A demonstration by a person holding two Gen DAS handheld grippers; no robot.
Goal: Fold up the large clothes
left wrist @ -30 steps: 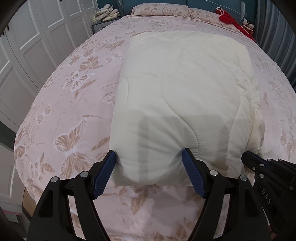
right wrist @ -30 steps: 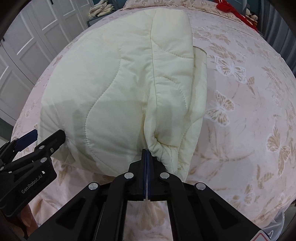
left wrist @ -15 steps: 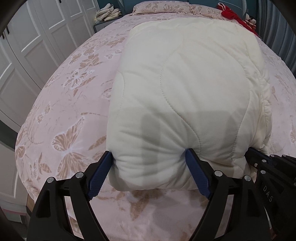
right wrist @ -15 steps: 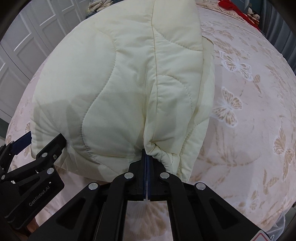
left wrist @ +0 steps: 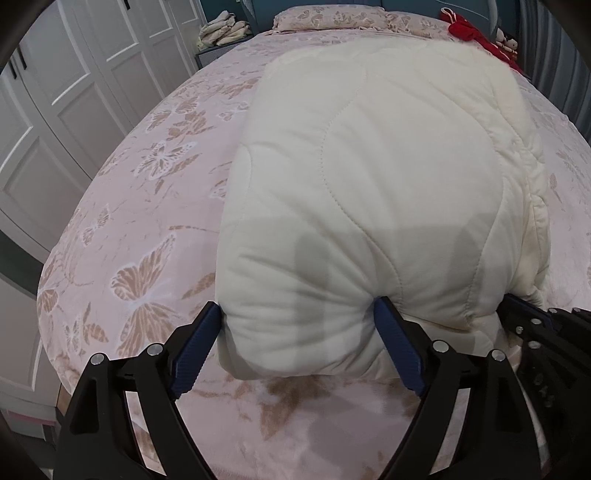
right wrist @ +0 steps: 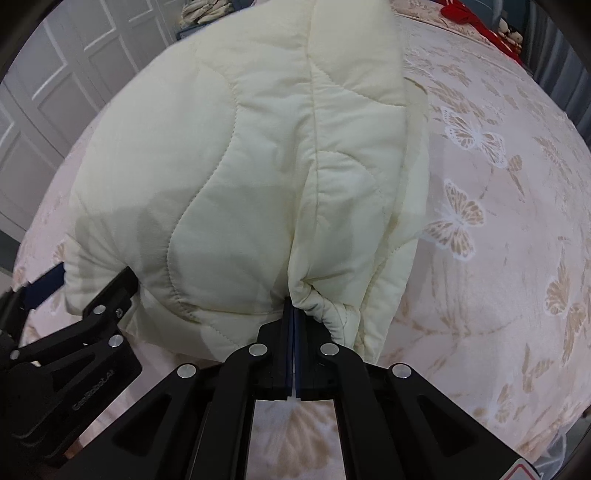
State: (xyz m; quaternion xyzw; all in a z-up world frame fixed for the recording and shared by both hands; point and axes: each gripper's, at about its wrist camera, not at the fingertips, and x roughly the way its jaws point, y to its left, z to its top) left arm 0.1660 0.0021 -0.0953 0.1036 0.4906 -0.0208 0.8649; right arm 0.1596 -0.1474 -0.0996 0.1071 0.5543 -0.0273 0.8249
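A cream quilted jacket [left wrist: 369, 184] lies on the bed, its near end lifted off the bedspread. My left gripper [left wrist: 299, 328] holds a thick bunch of the near left corner between its wide-set blue pads. My right gripper [right wrist: 292, 314] is shut tight on the gathered near right edge of the jacket [right wrist: 240, 166]. The left gripper [right wrist: 74, 291] shows at the left of the right wrist view, and the right gripper [left wrist: 532, 321] shows at the right of the left wrist view. The jacket's underside is hidden.
The pink butterfly bedspread [left wrist: 155, 206] covers the bed. White wardrobe doors [left wrist: 55, 110] stand to the left. A pillow [left wrist: 332, 16], red clothing [left wrist: 476, 37] and a dark curtain [left wrist: 554, 55] are at the far end. Folded cloth lies on a bedside unit [left wrist: 221, 35].
Both grippers have raised the near end of the jacket and carried it towards the far end, so it bulges higher and covers more of both views.
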